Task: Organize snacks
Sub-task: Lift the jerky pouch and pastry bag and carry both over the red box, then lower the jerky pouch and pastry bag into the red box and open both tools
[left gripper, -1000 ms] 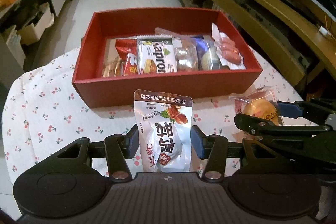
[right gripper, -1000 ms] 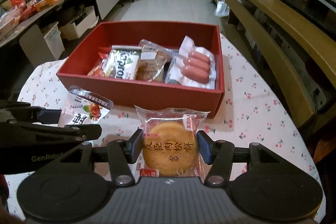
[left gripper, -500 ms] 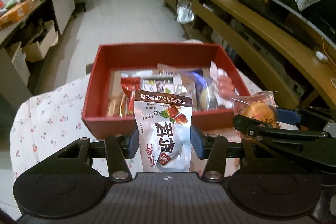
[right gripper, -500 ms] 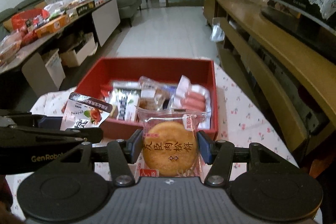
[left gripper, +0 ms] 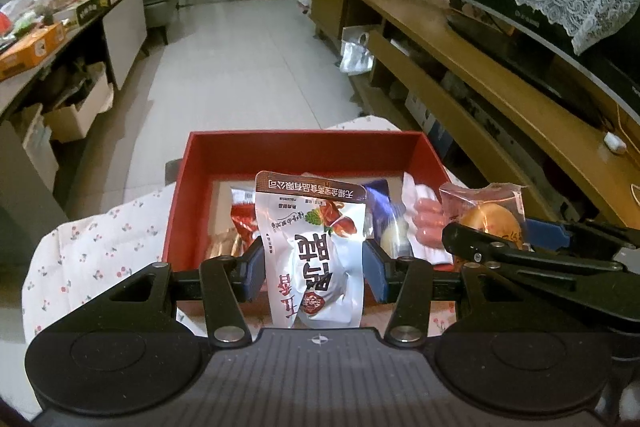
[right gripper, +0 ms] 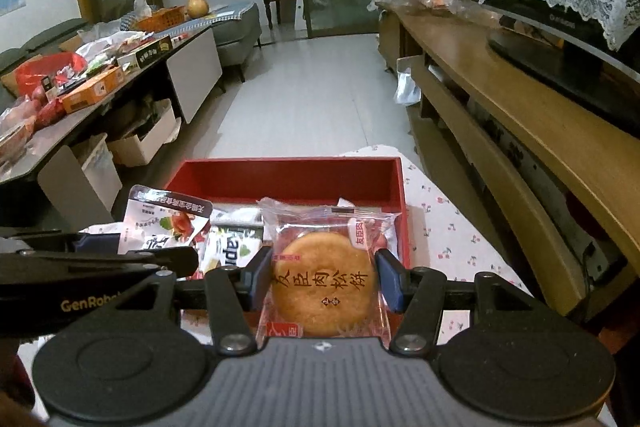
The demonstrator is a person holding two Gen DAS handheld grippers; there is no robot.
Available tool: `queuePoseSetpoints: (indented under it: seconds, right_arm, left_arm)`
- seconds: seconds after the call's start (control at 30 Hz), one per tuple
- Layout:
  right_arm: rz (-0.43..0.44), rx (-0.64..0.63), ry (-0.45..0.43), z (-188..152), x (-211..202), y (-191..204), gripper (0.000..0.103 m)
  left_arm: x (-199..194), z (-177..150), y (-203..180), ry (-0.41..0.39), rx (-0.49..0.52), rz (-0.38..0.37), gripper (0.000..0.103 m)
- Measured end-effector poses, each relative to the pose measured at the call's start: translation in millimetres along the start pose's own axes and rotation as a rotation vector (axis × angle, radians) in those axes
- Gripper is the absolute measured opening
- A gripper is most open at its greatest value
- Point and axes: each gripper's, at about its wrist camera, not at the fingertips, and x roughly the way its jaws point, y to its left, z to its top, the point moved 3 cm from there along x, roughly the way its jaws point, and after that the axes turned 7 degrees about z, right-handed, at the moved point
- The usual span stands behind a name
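both grippers carry snacks above the open red cardboard box (left gripper: 240, 151)
left gripper (left gripper: 314, 263) clasps a white foil pouch (left gripper: 316, 247); right gripper (right gripper: 323, 281) clasps a clear-wrapped round golden pastry (right gripper: 324, 283).

Both lifted off the surface (left gripper: 92, 251) since a second ago: white pouch (left gripper: 316, 259) and round cake packet (right gripper: 326, 275), now raised in front of the red box (right gripper: 288, 183), with more room in view.

Both grippers side by side, angled downward: left gripper (left gripper: 314, 263) and right gripper (right gripper: 323, 277), jaws clamped, each holding something.
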Motion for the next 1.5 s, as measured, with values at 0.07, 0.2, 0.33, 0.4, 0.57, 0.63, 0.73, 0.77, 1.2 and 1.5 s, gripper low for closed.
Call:
queuePoseSetpoints:
  seconds: [0.07,0.2,0.33,0.4,0.57,0.63,0.73,0.77,1.2,1.5]
  right_arm:
    - [0.004,0.005,-0.008,5,3,-1,0.066]
    - [0.01,0.02,-0.01,16,14,-5,0.066]
    - [0.016,0.036,0.004,25,31,-9,0.066]
    - [0.019,0.039,0.015,28,40,-12,0.066]
    - [0.017,0.049,0.048,30,64,-17,0.066]
    - [0.013,0.048,0.059,30,71,-19,0.066]
    - [0.009,0.047,0.071,27,80,-20,0.066]
    - [0.009,0.045,0.076,27,83,-21,0.066]
    - [-0.007,0.019,0.104,25,112,-21,0.066]
    - [-0.013,0.015,0.112,24,115,-21,0.067]
  left_arm:
    - [1,5,1,-0.011,0.004,0.007,0.057]
    - [10,17,2,-0.02,0.004,0.016,0.057]
    - [23,23,4,-0.012,-0.008,0.026,0.057]
    - [32,26,6,-0.001,-0.013,0.031,0.057]
    - [51,29,7,0.029,-0.022,0.045,0.057]
    - [58,29,8,0.045,-0.025,0.049,0.057]
    - [66,27,9,0.065,-0.034,0.049,0.057]
    - [69,27,9,0.071,-0.034,0.053,0.057]
    - [95,20,13,0.125,-0.049,0.075,0.059]
    - [97,19,13,0.138,-0.048,0.086,0.063]
